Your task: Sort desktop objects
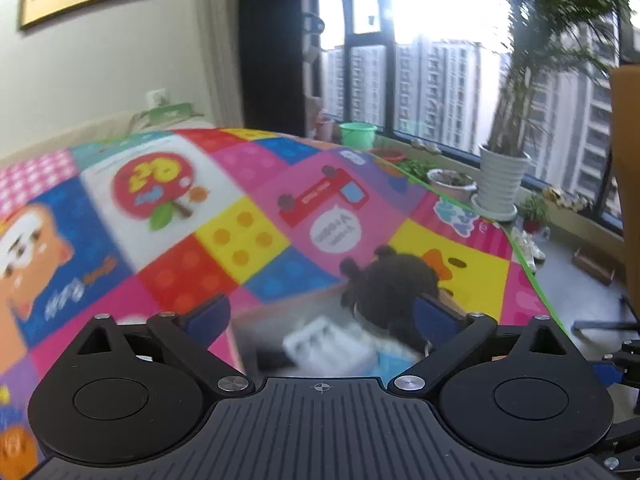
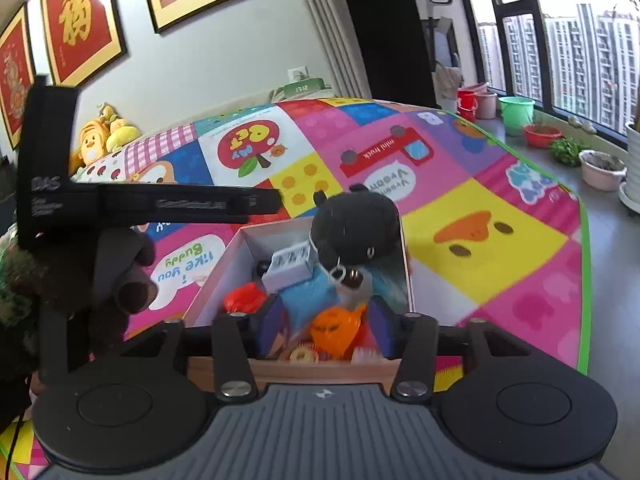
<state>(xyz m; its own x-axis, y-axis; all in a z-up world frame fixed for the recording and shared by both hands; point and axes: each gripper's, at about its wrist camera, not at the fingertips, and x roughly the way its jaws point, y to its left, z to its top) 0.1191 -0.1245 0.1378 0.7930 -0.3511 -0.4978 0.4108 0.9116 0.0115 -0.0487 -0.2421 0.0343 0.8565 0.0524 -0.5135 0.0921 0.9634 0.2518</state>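
Our left gripper (image 1: 322, 314) stands spread to its widest with nothing pressed between its blue pads (image 1: 208, 316); the blurred box (image 1: 280, 320) lies in the gap beyond them. Our right gripper (image 2: 328, 320) is about half open over the box's near end (image 2: 296, 372), gripping nothing, though an orange toy (image 2: 334, 330) lies in the box between its tips.

The box rests on the colourful play mat (image 2: 480, 240). To the right, bare mat runs to its green edge (image 2: 586, 240), then grey floor (image 2: 616, 248) and pots (image 2: 602, 168) by the window; to the left, the mat is largely bare.

Only the right view shows the contents sharply: a black plush (image 2: 356, 224) at the far end, a white block (image 2: 290, 266), a blue item (image 2: 308, 296), a red-orange toy (image 2: 244, 298). It alone shows the left device's black body (image 2: 132, 200) and a yellow plush (image 2: 102, 134) far left. The left view blurs the plush and block.
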